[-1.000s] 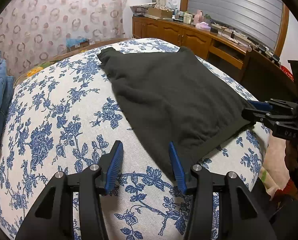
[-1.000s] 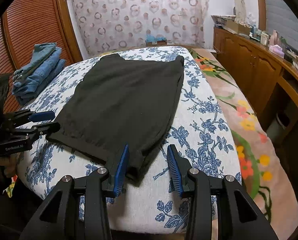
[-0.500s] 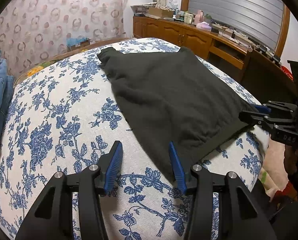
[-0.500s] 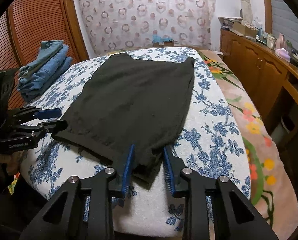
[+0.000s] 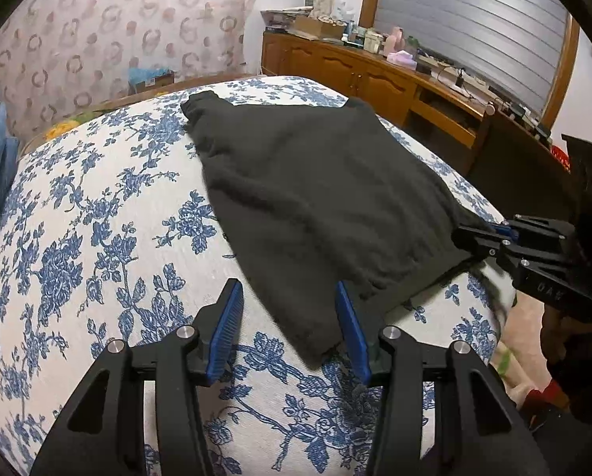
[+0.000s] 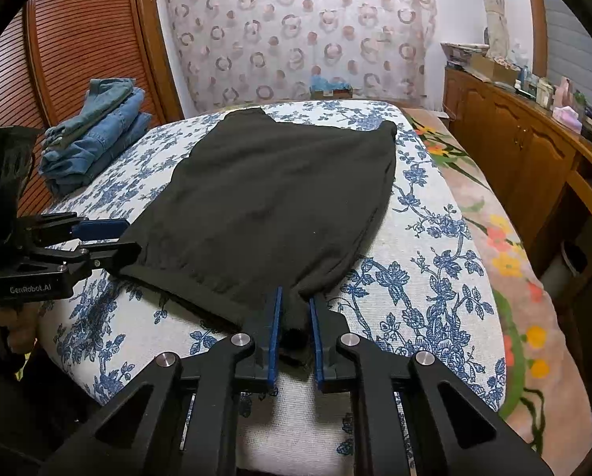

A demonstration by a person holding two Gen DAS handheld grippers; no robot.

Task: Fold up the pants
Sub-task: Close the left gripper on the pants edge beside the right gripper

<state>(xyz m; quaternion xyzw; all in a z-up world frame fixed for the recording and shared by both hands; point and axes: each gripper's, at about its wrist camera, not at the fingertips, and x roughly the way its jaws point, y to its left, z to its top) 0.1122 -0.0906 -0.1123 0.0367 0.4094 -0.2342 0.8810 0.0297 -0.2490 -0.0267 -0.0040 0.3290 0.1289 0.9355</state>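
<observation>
Setting: bedroom; a bed [image 6: 426, 238] with a white cover printed in blue flowers, patterned curtain [image 6: 296, 35] behind its far edge, wooden sideboard [image 6: 525, 146] along the right wall, slatted wooden door [image 6: 77, 51] on the left.

Right gripper [image 6: 294, 317]: jaws drawn narrow, blue pads pinching the near right corner of the black pants [image 6: 280, 206] at the bed's near edge. Cloth fills the gap between the pads and bunches there. The left wrist view shows the same gripper [image 5: 482, 238] from the side, at the pants' corner by the bed's right edge, its tips against the fabric.

Left gripper [image 5: 292, 317]: jaws wide apart, blue pads on either side of the pants' near left corner; the corner lies flat on the cover between them, not clamped. The right wrist view shows it [image 6: 121, 238] at the waistband's left end, one finger above the cloth's edge and one at its level.

Pants: black, spread flat, lying lengthwise along the bed's middle. Wide hemmed end toward the near edge; narrower end, with two corners turned up slightly, toward the far edge by the curtain.

Stack of folded blue jeans [image 6: 93, 135]: at the bed's left edge, well apart from the pants.

Floral blanket [image 6: 506, 261]: pink, draped beside the bed's right edge, between the bed and the sideboard.

Sideboard top: boxes and small items, too small to tell.
</observation>
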